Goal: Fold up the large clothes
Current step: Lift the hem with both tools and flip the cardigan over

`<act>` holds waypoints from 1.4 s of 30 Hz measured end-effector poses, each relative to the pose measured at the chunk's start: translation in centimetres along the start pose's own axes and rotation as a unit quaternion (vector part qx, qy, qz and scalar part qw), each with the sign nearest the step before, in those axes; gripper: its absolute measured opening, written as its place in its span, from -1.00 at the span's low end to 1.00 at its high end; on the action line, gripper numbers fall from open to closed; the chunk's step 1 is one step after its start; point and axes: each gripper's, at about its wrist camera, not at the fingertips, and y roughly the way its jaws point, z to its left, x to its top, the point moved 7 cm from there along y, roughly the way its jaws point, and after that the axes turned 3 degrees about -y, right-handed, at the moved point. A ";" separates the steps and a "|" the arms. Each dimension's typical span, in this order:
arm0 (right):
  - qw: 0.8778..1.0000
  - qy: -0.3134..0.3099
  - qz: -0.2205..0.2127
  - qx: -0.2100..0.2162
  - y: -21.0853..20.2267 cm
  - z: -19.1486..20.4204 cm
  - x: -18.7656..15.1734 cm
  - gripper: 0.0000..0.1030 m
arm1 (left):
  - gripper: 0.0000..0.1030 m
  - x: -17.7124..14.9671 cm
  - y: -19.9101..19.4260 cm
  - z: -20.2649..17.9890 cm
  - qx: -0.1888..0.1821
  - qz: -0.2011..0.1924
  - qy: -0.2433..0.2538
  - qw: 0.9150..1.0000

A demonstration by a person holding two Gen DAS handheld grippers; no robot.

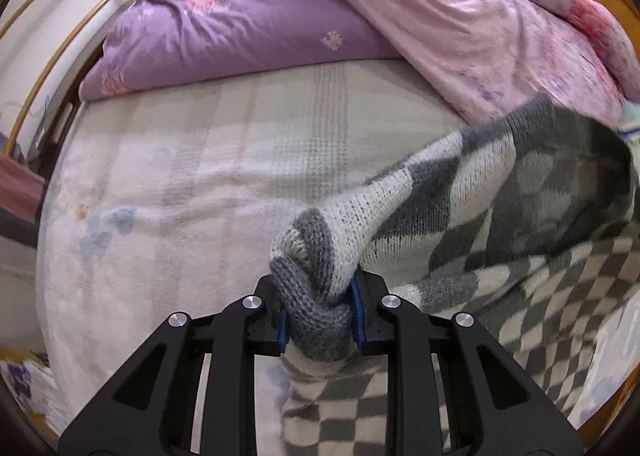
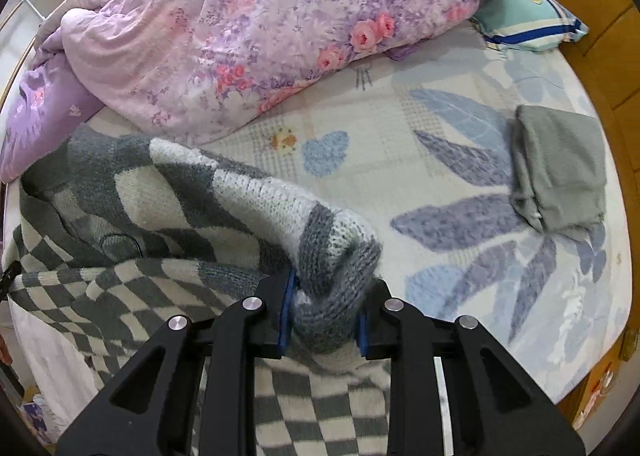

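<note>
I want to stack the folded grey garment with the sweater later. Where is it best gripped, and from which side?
Probably from above, at the thick folded edge of the folded grey garment, the side facing the leaf-print blanket. There the layers are bunched into a raised roll that jaws could pinch together, whereas its flat top offers nothing to close on. Both grippers are currently clamped on the checkered sweater.
</note>
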 end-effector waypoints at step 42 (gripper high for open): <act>0.996 -0.005 0.092 -0.004 0.3 -5.2 -38.8 0.04 | -0.09 -42.9 -6.5 1.6 0.032 0.118 -0.118 0.985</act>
